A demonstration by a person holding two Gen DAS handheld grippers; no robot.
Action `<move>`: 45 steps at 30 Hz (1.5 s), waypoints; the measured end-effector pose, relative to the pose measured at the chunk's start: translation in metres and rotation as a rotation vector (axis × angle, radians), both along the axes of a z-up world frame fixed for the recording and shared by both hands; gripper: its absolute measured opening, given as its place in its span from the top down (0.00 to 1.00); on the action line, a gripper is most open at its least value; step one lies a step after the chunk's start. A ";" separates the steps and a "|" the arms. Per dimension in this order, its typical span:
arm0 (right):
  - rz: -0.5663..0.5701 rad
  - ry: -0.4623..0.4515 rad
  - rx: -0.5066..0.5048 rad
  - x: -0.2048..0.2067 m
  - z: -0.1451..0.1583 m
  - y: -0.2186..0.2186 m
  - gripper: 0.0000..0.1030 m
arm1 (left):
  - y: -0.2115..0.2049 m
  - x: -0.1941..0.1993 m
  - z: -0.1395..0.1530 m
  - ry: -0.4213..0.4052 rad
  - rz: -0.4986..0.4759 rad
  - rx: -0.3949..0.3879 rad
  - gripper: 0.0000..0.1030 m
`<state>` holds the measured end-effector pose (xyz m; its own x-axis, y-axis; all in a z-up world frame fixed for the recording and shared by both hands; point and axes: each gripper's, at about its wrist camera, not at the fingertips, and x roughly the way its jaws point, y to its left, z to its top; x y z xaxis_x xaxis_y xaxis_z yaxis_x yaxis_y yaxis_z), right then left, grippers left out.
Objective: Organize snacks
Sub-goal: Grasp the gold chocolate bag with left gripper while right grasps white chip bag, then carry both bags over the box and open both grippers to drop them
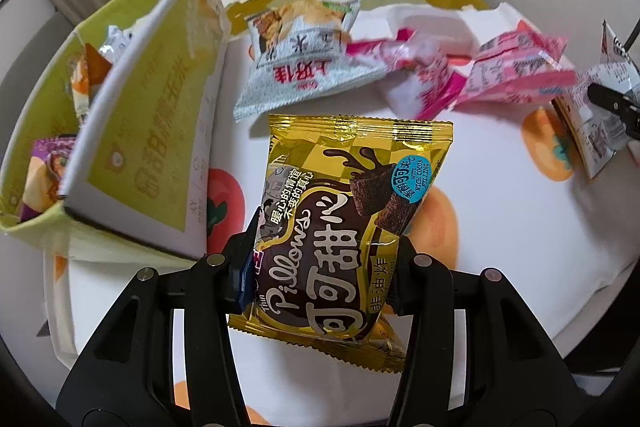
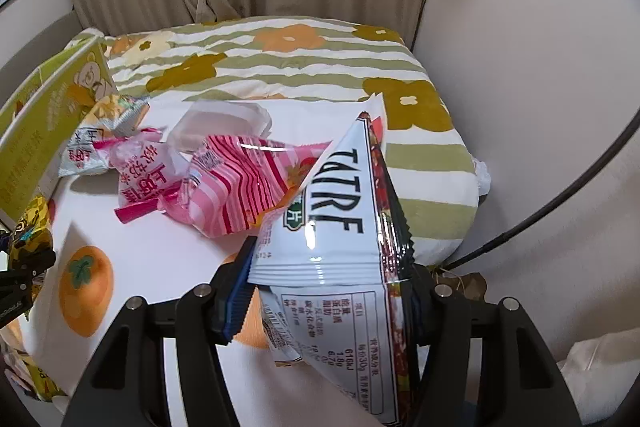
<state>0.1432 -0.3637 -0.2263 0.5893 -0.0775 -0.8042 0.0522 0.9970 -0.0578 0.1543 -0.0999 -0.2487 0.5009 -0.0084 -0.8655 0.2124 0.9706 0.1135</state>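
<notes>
Gold Pillows packet point(image 1: 340, 227) sat closest to the lens in the left wrist view, pinched across its lower half by the left gripper point(image 1: 326, 267), jaws nearly closed with both pads pressing the foil. It hung clear above the fruit-print sheet point(image 1: 500, 227), out in the middle rather than near any edge. Honestly it looked like a puffy, air-filled bag: very light, crinkly, slick foil, with crushable bits inside, so a squeeze on the belly risked crumbs. The sealed bottom seam or a side edge seemed the safer place to grab.

Over on the other side, the right gripper point(image 2: 332, 287) was closed on the white chip bag point(image 2: 332, 219), pads pressing both sides, and the bag was creased into a tent shape above the grip. Same deal there: light, floppy, slippery film, probably fragile chips. It sat toward the sheet's right edge.

Loose on the sheet between them lay a grey-white snack bag point(image 1: 288, 67) and some pink striped wrappers point(image 2: 240, 195), touching each other in a heap near the far edge, by the flowered striped blanket point(image 2: 320, 67). All soft and rustly, easy to snag by a corner.

Only one container showed: the green cardboard box point(image 1: 152, 131) at the sheet's left edge, lid flap up. Inside were a purple packet point(image 1: 48, 171), an orange-and-white one point(image 1: 86, 83) and something silvery at the back, with room left by the look of it. The gold packet hung just beside its open flap.
</notes>
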 end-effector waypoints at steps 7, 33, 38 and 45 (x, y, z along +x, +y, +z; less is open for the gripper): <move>-0.032 -0.016 0.013 -0.023 0.031 -0.005 0.45 | 0.003 -0.015 0.050 -0.050 -0.003 -0.055 0.56; 0.264 -0.165 0.181 0.069 0.154 0.208 0.45 | 0.197 0.100 0.167 -0.180 0.143 -0.058 0.56; 0.310 -0.147 0.212 0.102 0.153 0.259 0.45 | 0.233 0.133 0.157 -0.145 0.157 -0.055 0.56; 0.331 -0.102 0.233 0.135 0.144 0.298 0.45 | 0.262 0.169 0.136 -0.079 0.157 -0.055 0.46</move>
